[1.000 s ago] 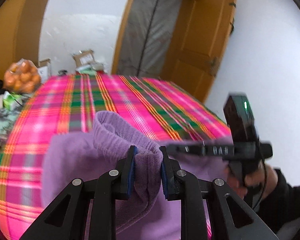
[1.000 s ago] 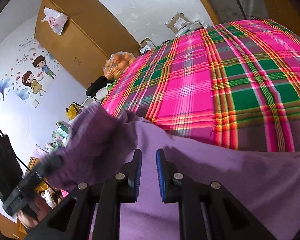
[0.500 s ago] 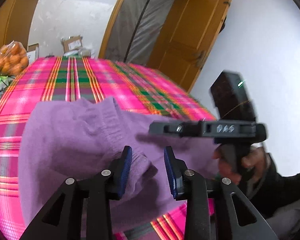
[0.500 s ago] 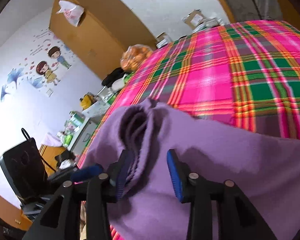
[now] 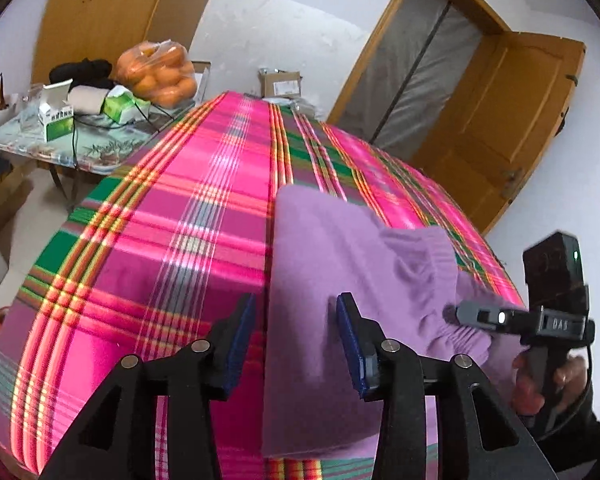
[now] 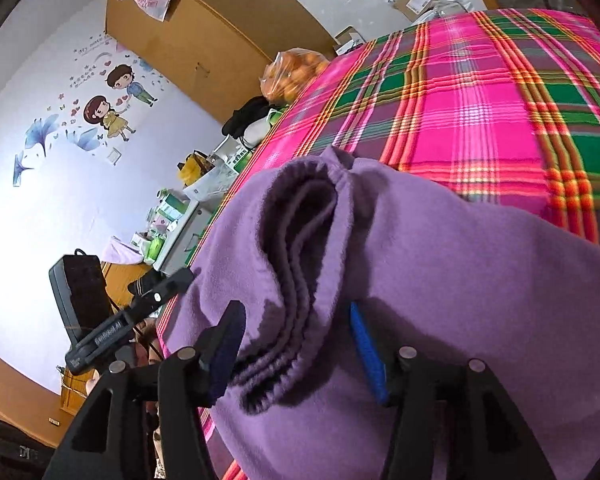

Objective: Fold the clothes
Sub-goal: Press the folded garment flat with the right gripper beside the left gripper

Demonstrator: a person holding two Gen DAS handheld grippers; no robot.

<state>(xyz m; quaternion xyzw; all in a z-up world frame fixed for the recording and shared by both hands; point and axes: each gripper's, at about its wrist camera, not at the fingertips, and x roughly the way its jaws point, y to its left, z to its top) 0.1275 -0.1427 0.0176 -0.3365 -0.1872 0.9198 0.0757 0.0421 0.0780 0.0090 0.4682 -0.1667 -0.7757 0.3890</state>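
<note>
A folded purple fleece garment (image 5: 340, 272) lies on the pink plaid bed cover (image 5: 180, 220), with its gathered waistband (image 5: 432, 264) on the right side. My left gripper (image 5: 296, 340) is open above the garment's left edge and holds nothing. In the right wrist view the same purple garment (image 6: 440, 280) fills the foreground, and its elastic waistband (image 6: 300, 248) runs up between the fingers. My right gripper (image 6: 296, 344) is open, its pads spread on either side of the waistband. The right gripper body (image 5: 552, 320) shows at the right of the left wrist view, held by a hand (image 5: 540, 384).
A side table (image 5: 80, 148) left of the bed carries a bag of oranges (image 5: 156, 68), small boxes and dark clothing. A wooden door (image 5: 512, 120) stands open at the back right. A wardrobe (image 6: 204, 40) stands against the far wall. The plaid cover (image 6: 500, 100) stretches beyond the garment.
Both grippers have let go of the purple garment and opened wide. The garment now lies flat on the bed, and the left gripper has pulled back toward its left edge.
</note>
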